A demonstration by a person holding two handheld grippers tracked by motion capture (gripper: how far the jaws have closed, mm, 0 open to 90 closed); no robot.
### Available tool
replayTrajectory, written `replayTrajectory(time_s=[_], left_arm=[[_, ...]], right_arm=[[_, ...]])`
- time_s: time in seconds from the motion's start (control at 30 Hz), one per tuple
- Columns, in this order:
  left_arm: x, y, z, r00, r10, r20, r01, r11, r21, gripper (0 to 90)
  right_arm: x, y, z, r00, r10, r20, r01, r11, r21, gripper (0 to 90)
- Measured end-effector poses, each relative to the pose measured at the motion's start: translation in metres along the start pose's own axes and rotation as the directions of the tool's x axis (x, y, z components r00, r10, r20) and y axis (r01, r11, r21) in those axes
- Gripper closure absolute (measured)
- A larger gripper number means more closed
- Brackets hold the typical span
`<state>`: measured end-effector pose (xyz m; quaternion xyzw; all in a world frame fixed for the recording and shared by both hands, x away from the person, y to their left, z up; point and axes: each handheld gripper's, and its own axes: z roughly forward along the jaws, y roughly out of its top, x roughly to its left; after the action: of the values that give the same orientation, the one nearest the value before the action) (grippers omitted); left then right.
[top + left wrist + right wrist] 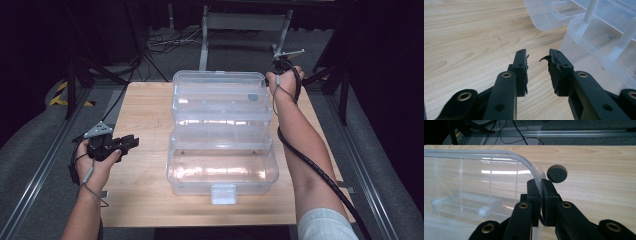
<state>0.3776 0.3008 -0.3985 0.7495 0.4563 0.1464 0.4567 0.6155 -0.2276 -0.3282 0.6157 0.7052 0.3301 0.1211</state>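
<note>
The right gripper view shows the right gripper (541,192) pinching the rim of the clear plastic toolbox's (222,132) open lid (474,177), beside a small dark disc (557,173). From above, that arm stretches to the box's far right corner mid-table; the left gripper (127,143) hovers at its left, jaws apart, empty.
</note>
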Motion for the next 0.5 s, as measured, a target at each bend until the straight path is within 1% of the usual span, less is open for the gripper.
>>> replayTrajectory(time_s=[0.5], left_arm=[[0.0, -0.0011, 0.0029, 1.0, 0.002, 0.001, -0.002, 0.9999, 0.012, 68.3]], right_arm=[[-0.0039, -0.0017, 0.0091, 0.9998, 0.016, -0.008, -0.016, 0.9998, 0.014, 86.7]])
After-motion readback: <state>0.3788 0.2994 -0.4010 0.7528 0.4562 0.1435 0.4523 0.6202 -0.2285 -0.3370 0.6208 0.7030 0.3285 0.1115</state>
